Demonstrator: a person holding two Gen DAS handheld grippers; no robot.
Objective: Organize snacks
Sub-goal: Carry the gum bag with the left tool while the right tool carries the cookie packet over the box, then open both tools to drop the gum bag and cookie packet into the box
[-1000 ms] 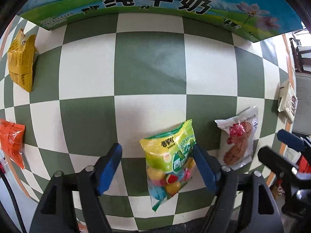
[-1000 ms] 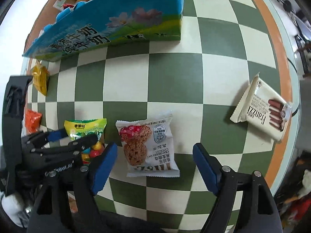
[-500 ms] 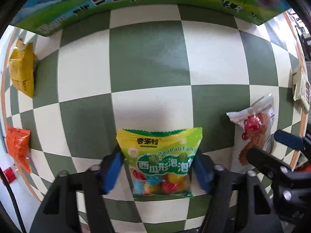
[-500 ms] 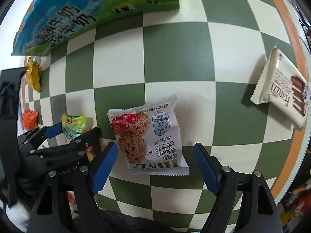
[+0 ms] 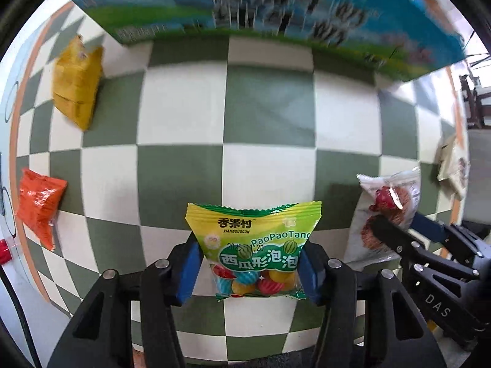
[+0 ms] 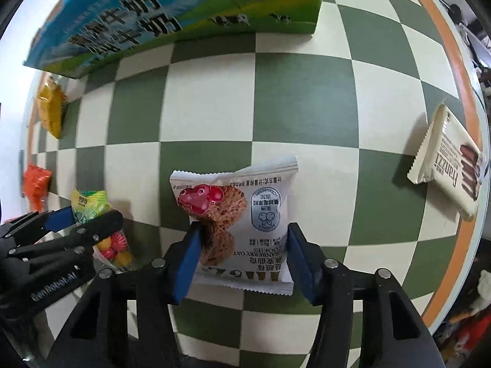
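My left gripper point(image 5: 248, 265) holds a green-and-yellow candy packet point(image 5: 254, 239) by its sides. Its jaws are still closing, and the packet hangs a little above the checkered table point(image 5: 270, 107). My right gripper point(image 6: 242, 253) has its blue pads against both sides of a white cranberry oat cookie packet point(image 6: 245, 202). These jaws are closing too, and the packet's top buckles upward. In the right wrist view the left gripper point(image 6: 87, 222) and the candy packet point(image 6: 89, 205) are at lower left. In the left wrist view the cookie packet point(image 5: 389, 202) is at right.
A blue-and-green milk carton box point(image 5: 276, 15) stands across the far side of the table. A yellow packet point(image 5: 76, 82) and an orange packet point(image 5: 38, 202) lie at the left. A cream wafer packet point(image 6: 448, 159) lies near the orange table rim point(image 6: 460, 245) at right.
The left jaws closed on the candy packet, squared it up and lifted it slightly. The right gripper came down over the cookie packet and its jaws narrowed onto it.
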